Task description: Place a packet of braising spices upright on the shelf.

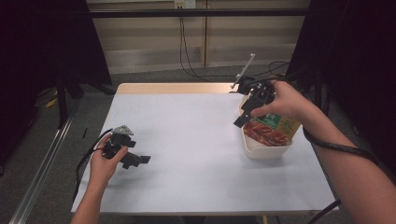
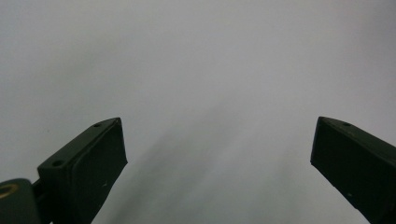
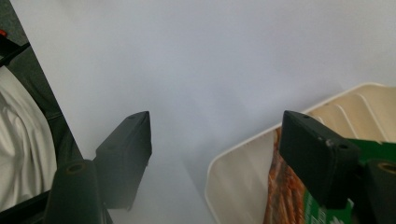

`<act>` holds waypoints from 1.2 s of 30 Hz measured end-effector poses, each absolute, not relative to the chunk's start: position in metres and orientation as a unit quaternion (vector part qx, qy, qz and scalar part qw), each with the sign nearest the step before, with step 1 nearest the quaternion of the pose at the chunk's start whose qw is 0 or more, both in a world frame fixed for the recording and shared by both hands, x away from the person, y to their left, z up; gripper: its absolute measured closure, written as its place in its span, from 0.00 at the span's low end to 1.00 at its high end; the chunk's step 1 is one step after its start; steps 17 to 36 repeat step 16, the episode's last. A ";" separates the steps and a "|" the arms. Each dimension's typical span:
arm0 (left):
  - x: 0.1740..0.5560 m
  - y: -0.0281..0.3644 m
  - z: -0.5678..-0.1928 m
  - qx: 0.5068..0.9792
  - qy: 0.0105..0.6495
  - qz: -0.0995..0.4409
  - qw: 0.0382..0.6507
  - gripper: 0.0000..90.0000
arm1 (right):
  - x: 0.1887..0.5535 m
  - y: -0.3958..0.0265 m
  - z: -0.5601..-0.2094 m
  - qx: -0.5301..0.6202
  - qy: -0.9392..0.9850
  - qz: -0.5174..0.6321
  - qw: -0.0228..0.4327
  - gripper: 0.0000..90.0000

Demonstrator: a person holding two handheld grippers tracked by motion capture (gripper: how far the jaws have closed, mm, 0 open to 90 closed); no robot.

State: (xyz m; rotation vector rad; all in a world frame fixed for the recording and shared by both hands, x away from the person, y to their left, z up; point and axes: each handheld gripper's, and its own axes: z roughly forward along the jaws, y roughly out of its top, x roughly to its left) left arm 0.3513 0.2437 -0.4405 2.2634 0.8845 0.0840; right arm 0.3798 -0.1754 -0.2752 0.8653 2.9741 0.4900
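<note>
currently a white table (image 1: 187,154) is seen from the high view, with a strip of bare wood along its far edge. dark curtains are hung on both sides, and cables are run down the back wall.

a cream tray (image 1: 264,150) is set on the right part of the table, near the right edge. a food packet (image 1: 275,129) with a green top and a red-brown printed picture is laid in it, leaning against the far end. in the right gripper view the tray (image 3: 233,186) is shown at lower right with ribbed walls, and the packet (image 3: 285,196) is seen inside it.

the right gripper (image 1: 247,114) is held over the near-left rim of the tray, pointed down and toward the table centre. its jaws are spread wide and nothing is held between them; in the right gripper view (image 3: 215,135) one jaw is over bare table, the other over the packet. whether that jaw touches the packet cannot be told.

the left gripper (image 1: 140,160) is held low at the near-left of the table, well apart from the tray. its jaws are spread wide too, with bare white surface between them in the left gripper view (image 2: 219,149).
</note>
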 end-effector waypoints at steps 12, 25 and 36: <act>0.351 0.244 -0.440 0.873 0.340 0.030 0.348 0.04 | 0.375 -0.149 -0.313 0.250 0.953 0.168 -0.001 0.23; 0.351 0.245 -0.441 0.873 0.338 0.031 0.349 0.04 | 0.376 -0.147 -0.326 0.253 0.952 0.174 0.004 0.22; 0.351 0.245 -0.441 0.873 0.338 0.031 0.349 0.04 | 0.376 -0.147 -0.326 0.253 0.952 0.174 0.004 0.22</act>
